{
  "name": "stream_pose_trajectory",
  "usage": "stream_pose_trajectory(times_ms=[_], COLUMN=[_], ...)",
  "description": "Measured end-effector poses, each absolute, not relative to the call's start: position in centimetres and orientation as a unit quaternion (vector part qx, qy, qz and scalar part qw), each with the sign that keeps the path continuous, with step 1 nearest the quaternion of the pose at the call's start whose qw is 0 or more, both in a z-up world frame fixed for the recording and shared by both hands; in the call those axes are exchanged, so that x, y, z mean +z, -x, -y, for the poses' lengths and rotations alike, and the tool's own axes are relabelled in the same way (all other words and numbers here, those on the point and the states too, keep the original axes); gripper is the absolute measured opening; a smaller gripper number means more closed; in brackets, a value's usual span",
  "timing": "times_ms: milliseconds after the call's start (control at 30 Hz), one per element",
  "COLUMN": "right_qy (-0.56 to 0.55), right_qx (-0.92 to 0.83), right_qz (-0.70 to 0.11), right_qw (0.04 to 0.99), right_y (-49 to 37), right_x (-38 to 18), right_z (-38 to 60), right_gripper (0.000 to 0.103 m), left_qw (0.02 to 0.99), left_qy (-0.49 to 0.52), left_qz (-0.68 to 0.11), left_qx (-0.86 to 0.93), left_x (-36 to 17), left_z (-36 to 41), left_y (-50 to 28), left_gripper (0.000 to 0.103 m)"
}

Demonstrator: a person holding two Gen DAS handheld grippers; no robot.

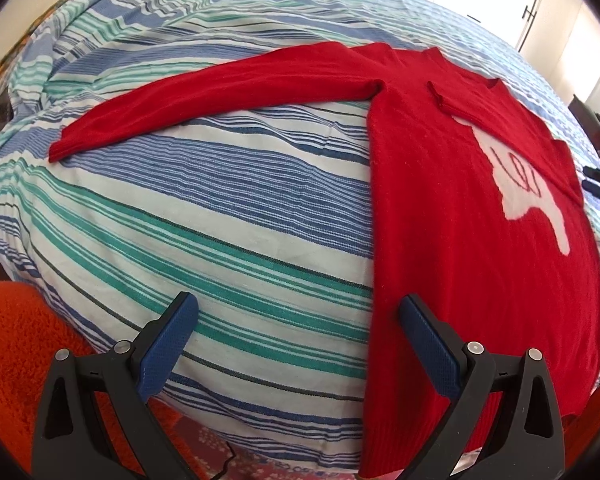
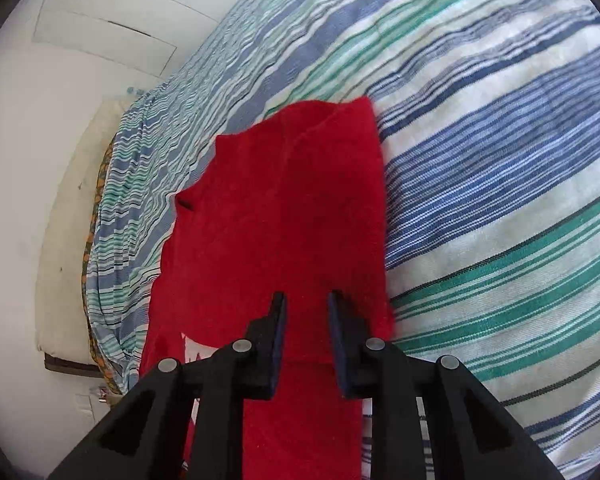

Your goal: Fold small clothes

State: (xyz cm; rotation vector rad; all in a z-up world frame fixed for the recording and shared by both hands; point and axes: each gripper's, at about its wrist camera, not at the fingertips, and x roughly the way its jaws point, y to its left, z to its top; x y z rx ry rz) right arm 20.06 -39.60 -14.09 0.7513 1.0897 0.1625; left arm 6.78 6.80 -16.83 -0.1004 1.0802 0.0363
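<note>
One red knitted sweater with a white motif (image 1: pixel 452 208) lies flat on the blue, green and white striped bedspread (image 1: pixel 228 216), its hem at the near edge of the bed and its neck at the far end, so the body's long axis runs near to far. One long sleeve (image 1: pixel 204 96) stretches out to the left, almost square to that axis; the other sleeve already seems folded over the chest. My left gripper (image 1: pixel 298 316) hangs with jaws spread wide above the near left hem, holding nothing. My right gripper (image 2: pixel 306 312) hovers over the red cloth with jaws partly apart; I see no fabric pinched between them. I judge the next fold is the left sleeve: I should take it near the cuff, carry it straight across the chest, and lay it without dragging the body askew or bunching the shoulder seam.
</note>
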Motion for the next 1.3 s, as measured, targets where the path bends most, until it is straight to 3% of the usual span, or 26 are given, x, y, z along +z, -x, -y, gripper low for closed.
stream_pose_trajectory(times_ms=[133,200,267,400,533,633,733,833,1300], right_qy=[-0.236,-0.199,-0.149,-0.085,-0.070,-0.035,-0.014,-0.005,0.004], right_qx=[0.138,0.158,0.155,0.138,0.124,0.113,0.104,0.089,0.100], right_qz=[-0.506,-0.519,-0.552,-0.549,-0.494,-0.459,-0.471,-0.537,-0.502], right_qw=[0.818,0.816,0.806,0.820,0.858,0.880,0.876,0.839,0.859], right_y=[-16.7,-14.1,-12.0,-9.2,-6.6,-3.8,-1.9,-1.4,-0.2], right_x=[-10.2,-11.0,-13.6,-15.2,-11.3,-9.4,-11.3,-16.0,-16.8], right_z=[36.1,34.4,32.5,31.2,30.6,28.7,27.3,26.4,26.0], right_gripper=[0.028,0.042,0.048,0.048,0.050,0.063,0.064,0.067,0.083], left_qw=[0.856,0.855,0.855,0.860,0.868,0.865,0.853,0.835,0.836], left_qy=[0.048,0.045,0.042,0.036,0.035,0.037,0.019,-0.003,0.001], left_qz=[-0.515,-0.516,-0.517,-0.509,-0.496,-0.501,-0.522,-0.550,-0.549], left_qx=[0.012,0.010,0.009,0.011,0.005,-0.001,0.002,0.004,-0.001], left_x=[-16.9,-17.0,-17.0,-16.8,-16.2,-16.4,-17.4,-19.0,-19.2], left_z=[-6.6,-6.4,-6.3,-6.3,-6.5,-6.3,-5.7,-5.2,-5.3], left_y=[-6.9,-6.9,-6.8,-6.4,-6.2,-6.4,-6.8,-7.2,-7.0], left_gripper=[0.101,0.101,0.101,0.101,0.101,0.101,0.101,0.103,0.103])
